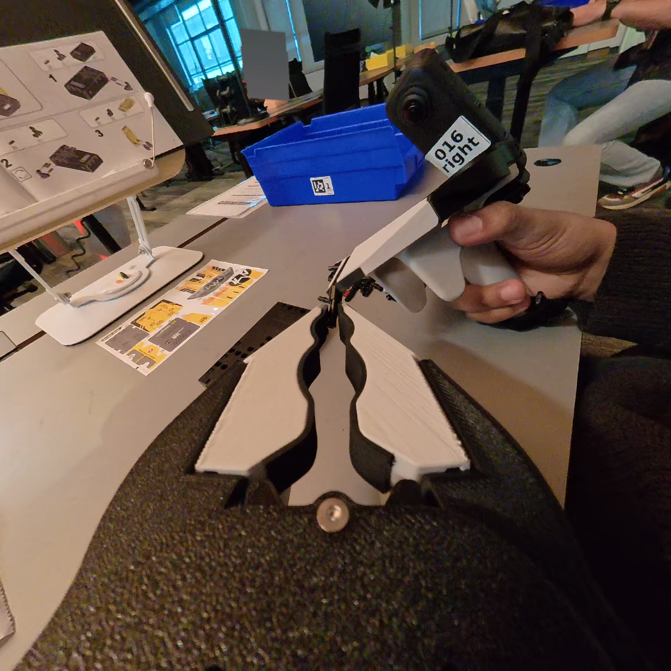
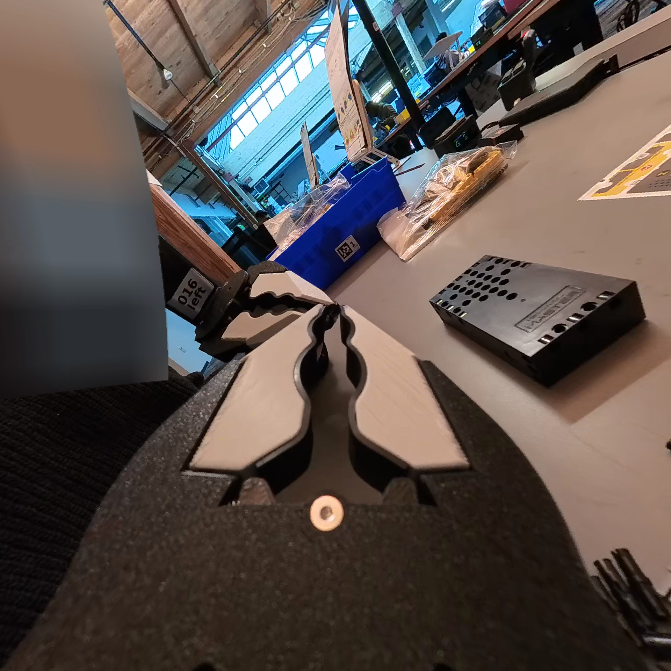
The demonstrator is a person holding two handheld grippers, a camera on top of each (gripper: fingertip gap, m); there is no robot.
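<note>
The small black part point(image 1: 331, 315) sits at the very tips of my left gripper point(image 1: 332, 310), whose fingers are drawn in almost together and clamped on it, at 12 o'clock in the left wrist view. My right gripper point(image 1: 337, 281) comes down on the same piece from 1 o'clock, held in my hand point(image 1: 526, 261). In the right wrist view the right gripper point(image 2: 331, 313) is likewise pinched on the small black part point(image 2: 332, 309), with the left gripper point(image 2: 316, 303) meeting it from 10 o'clock. So one piece is held by two grippers at once, just above the grey table point(image 1: 109, 417); I cannot tell its exact shape, it is too small and dark. Outward from there, one flat black box point(image 2: 537, 319) with rows of round holes lies at 3 o'clock of my right fingers, apart from them; in the left view only its corner point(image 1: 254, 341) shows behind my left finger. A few loose black parts point(image 2: 635, 599) lie at 5 o'clock; I cannot count them. One yellow and grey printed sheet point(image 1: 181, 316) lies at 10 o'clock. One blue bin point(image 1: 337, 159) stands at 12 o'clock, well apart. I count two clear bags: one on the table point(image 2: 454, 192) beside the bin and one inside it point(image 2: 308, 203). One picture-guide stand point(image 1: 72, 120) rises at 10 o'clock.
</note>
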